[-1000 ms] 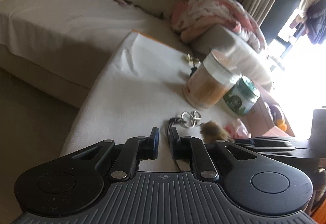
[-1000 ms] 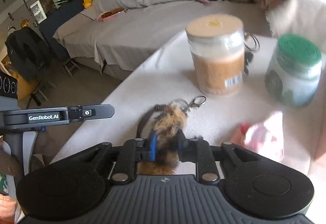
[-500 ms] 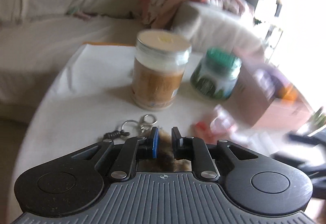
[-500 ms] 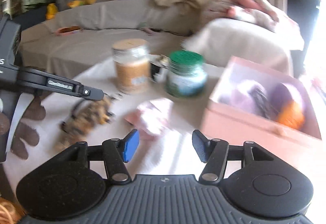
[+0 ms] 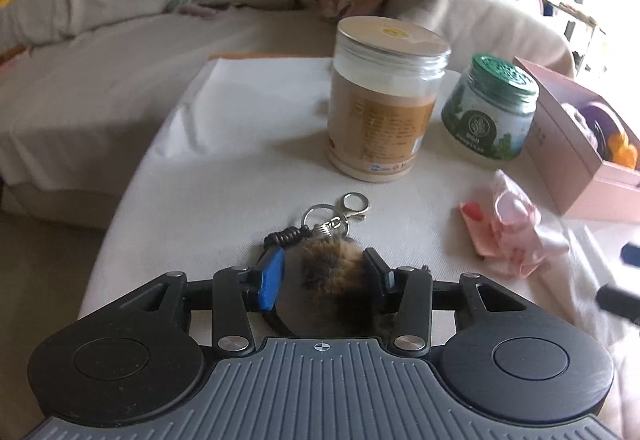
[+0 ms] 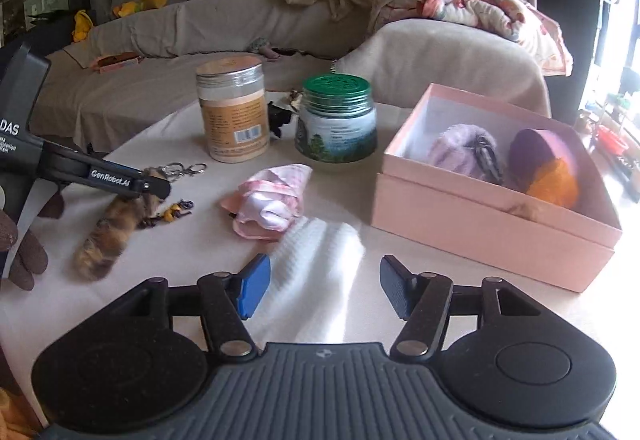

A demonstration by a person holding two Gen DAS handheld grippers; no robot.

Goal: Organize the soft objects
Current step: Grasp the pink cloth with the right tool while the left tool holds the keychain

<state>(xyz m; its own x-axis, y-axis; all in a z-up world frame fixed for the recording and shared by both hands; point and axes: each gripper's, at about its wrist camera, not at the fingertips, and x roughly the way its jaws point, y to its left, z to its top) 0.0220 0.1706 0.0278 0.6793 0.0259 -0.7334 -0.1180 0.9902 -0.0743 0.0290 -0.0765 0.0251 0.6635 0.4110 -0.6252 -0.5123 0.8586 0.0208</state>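
With my left gripper spread around the furry keychain and my right gripper open and empty, I should pinch mid-fur, clear of the ring, before heading for the pink box.

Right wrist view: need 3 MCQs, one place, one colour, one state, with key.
1. Where does the pink cloth lie?
A. in the pink box
B. on the table in front of the green-lidded jar
C. on the sofa

2. What colour is the tall jar's lid?
A. beige
B. red
C. black

3. How does the right gripper stand?
A. shut on the cloth
B. shut on nothing
C. open, holding nothing

Key: 1 B, it lies on the table before the green-lidded jar, outside the pink box; 2 A, pale beige top; 3 C, fingers apart, nothing between.
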